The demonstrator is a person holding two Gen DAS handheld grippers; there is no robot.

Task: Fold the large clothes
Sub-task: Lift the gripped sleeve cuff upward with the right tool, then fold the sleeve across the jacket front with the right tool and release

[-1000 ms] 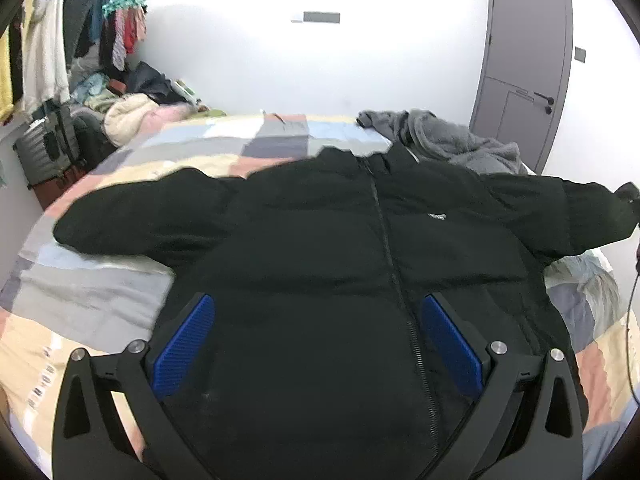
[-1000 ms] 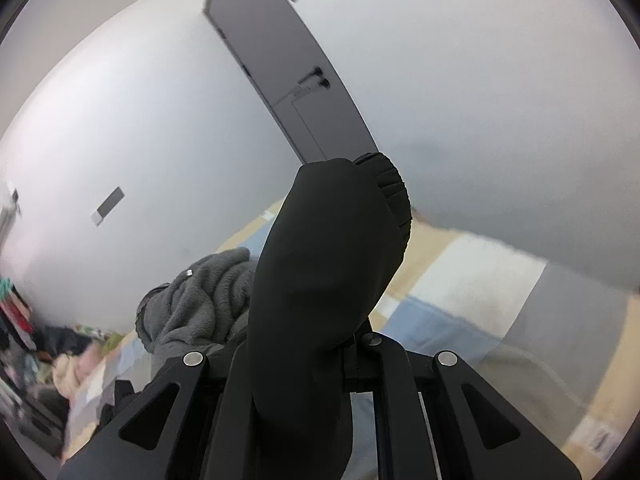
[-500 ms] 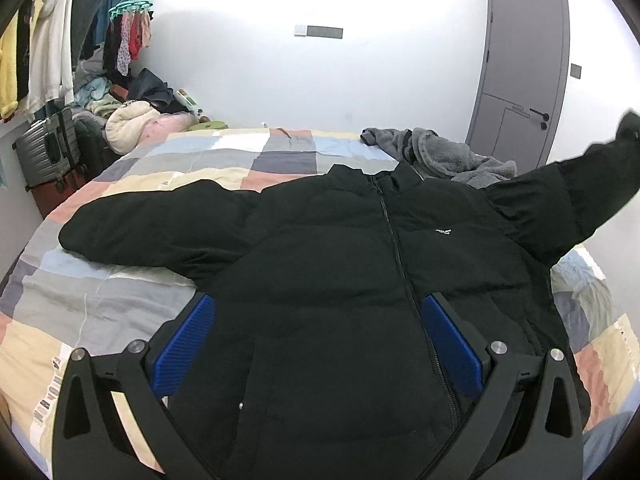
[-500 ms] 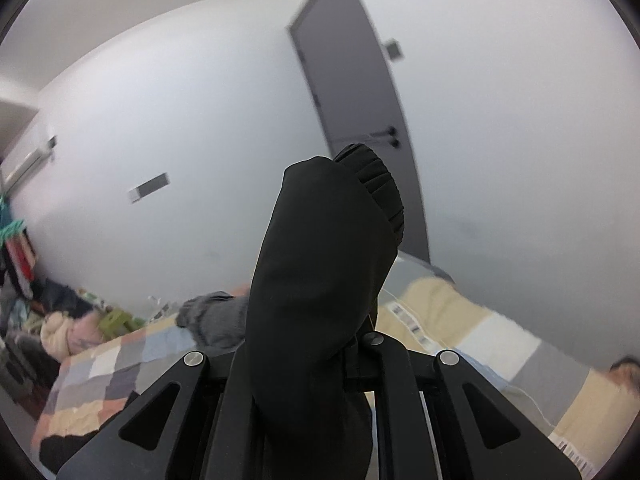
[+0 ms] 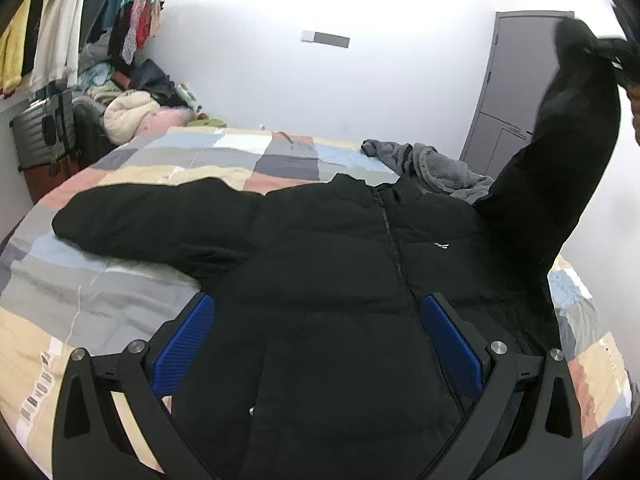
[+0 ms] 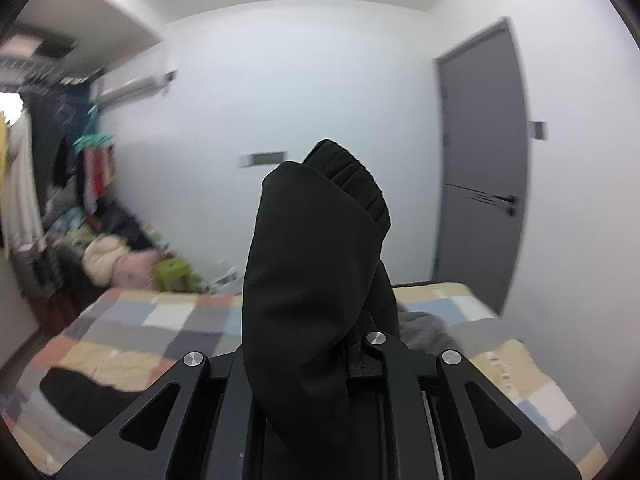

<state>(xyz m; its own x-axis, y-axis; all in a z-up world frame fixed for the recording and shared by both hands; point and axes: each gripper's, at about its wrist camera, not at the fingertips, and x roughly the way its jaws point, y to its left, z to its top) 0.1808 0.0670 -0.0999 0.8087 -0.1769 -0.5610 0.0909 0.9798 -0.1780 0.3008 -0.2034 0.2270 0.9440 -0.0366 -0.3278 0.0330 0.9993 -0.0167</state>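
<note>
A black puffer jacket (image 5: 340,272) lies front up on the patchwork bed (image 5: 80,300), its zipper shut. Its left sleeve (image 5: 160,216) lies spread out to the left. My left gripper (image 5: 318,336) is open and empty, hovering over the jacket's lower body, with blue pads (image 5: 184,344) on either side. My right gripper (image 6: 320,360) is shut on the jacket's right sleeve (image 6: 316,272) near the cuff and holds it high in the air. In the left wrist view that sleeve (image 5: 560,160) rises steeply at the upper right.
A grey fleece garment (image 5: 432,164) lies crumpled on the bed behind the jacket's collar. Clothes hang on a rack (image 5: 52,24) at the left above a suitcase (image 5: 44,132) and piled laundry. A grey door (image 5: 516,92) stands at the right.
My right gripper has lifted the right sleeve from near bed level to high in the air and swung it towards the left. My left gripper stayed open and rose slightly.
</note>
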